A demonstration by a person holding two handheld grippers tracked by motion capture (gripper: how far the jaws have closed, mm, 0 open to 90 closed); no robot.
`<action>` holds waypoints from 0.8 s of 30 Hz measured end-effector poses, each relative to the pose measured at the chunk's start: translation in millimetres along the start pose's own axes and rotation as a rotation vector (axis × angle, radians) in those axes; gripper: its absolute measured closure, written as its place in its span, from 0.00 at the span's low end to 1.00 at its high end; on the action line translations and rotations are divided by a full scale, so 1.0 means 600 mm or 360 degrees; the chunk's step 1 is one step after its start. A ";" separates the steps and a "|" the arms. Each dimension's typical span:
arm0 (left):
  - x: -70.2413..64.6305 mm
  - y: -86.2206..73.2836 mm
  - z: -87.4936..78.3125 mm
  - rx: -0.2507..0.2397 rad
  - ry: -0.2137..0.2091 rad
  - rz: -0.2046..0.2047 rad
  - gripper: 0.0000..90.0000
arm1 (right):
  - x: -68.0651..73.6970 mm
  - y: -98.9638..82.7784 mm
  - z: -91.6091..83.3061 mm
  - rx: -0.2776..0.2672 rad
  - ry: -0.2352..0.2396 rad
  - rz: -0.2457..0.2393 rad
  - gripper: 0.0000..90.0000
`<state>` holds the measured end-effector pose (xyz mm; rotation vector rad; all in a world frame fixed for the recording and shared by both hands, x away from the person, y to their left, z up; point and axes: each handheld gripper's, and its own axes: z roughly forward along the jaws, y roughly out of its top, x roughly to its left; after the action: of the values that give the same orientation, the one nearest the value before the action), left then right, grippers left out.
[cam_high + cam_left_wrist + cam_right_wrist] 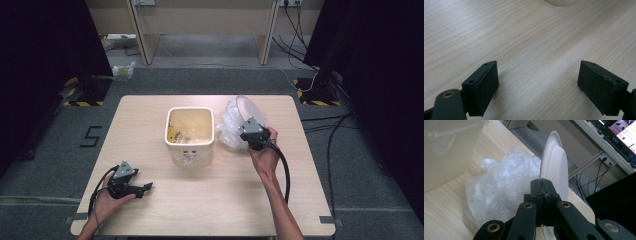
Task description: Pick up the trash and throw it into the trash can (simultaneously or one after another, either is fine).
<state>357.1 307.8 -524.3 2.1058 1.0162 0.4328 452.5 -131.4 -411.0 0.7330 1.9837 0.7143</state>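
A white paper plate [249, 107] stands on edge, tilted up off the table at the right. My right gripper [247, 129] is shut on its rim. In the right gripper view the black jaws [544, 188] pinch the plate [554, 162] near its lower edge. Crumpled clear plastic [228, 130] lies under and beside the plate, next to a cream square bin [192, 152]. The bin stands at the table's middle with some litter inside. My left gripper [144, 189] rests low on the table at the front left, open, with bare wood between its jaws [539, 80].
The light wooden table [210, 200] has free room across its front and left. The clear plastic [501, 185] lies close against the bin wall [446, 152]. Cables and desk legs stand on the floor behind the table.
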 end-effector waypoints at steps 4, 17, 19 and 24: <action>0.000 0.000 0.000 0.0001 0.0000 0.0001 0.18 | -0.010 0.003 -0.014 -0.0040 -0.0003 0.0019 1.00; 0.000 0.000 0.000 0.0000 0.0000 0.0000 0.18 | -0.024 0.040 -0.081 -0.0212 0.0047 0.0009 1.00; 0.000 0.000 0.000 0.0001 0.0002 0.0003 0.18 | -0.024 0.044 -0.085 -0.0227 0.0046 0.0007 1.00; 0.000 0.000 0.000 -0.0002 0.0002 -0.0001 0.18 | -0.022 0.062 -0.105 -0.0294 0.0103 0.0017 1.00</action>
<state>357.0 307.7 -524.3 2.1041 1.0166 0.4345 411.7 -129.0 -348.7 0.6168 1.9418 0.9240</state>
